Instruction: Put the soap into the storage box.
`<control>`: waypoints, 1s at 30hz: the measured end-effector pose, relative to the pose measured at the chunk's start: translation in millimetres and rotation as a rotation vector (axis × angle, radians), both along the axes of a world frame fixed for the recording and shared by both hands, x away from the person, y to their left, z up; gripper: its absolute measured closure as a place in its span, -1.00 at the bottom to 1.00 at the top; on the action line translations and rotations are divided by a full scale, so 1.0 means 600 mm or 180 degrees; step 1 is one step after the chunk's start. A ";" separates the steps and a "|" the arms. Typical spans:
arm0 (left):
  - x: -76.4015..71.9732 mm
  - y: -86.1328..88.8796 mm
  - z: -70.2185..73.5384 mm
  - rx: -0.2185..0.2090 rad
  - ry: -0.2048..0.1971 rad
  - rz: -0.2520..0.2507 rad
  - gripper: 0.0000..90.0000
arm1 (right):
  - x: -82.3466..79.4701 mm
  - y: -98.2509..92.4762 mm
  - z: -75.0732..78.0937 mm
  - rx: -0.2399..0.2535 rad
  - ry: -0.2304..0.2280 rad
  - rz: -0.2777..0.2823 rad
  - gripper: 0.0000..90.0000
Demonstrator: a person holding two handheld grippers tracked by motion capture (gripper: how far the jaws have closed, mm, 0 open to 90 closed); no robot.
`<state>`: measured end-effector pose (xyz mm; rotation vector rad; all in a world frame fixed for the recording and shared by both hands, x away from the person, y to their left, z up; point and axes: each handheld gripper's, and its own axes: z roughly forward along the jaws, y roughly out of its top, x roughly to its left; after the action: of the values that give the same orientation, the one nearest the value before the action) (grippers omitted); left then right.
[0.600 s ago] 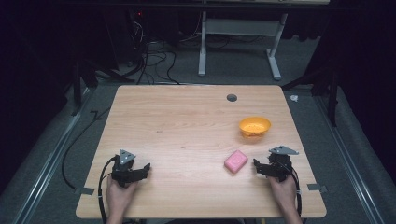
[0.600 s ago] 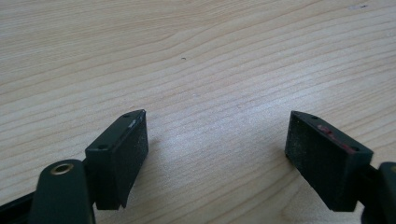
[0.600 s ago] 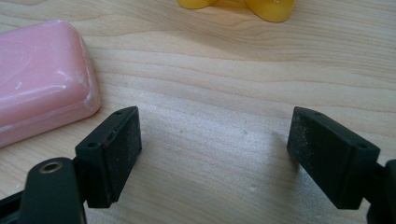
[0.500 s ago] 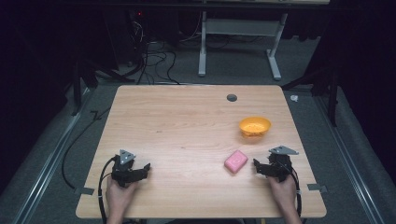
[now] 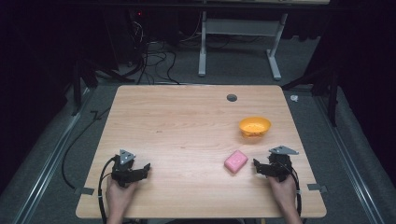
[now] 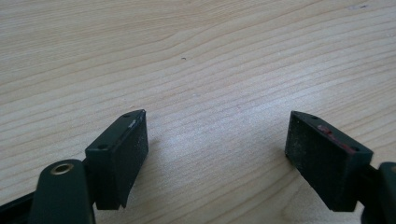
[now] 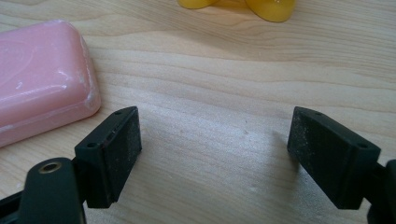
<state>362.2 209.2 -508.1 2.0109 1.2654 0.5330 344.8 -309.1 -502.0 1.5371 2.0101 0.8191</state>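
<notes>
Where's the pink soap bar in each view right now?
High view: pink soap bar lies on the table's near right, just left of the right gripper.
Left gripper view: not in it.
Right gripper view: upper left, beside the left jaw.
Shared landmark: the yellow bowl beyond it.

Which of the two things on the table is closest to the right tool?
The pink soap bar, just beside the right tool; the orange bowl sits farther off.

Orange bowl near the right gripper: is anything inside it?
From the high view, the orange bowl looks empty; only its speckled orange inside shows. The near rim hides a sliver of the bottom. The pink soap bar lies outside it, on the table.
</notes>
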 end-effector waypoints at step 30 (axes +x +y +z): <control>0.000 0.000 0.000 -0.0001 0.0000 0.0002 -0.52 | -0.003 0.007 0.028 0.0166 -0.0109 0.0143 -0.67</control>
<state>362.2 209.2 -508.0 2.0103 1.2659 0.5331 342.8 -305.2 -485.3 1.5007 2.0201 0.9163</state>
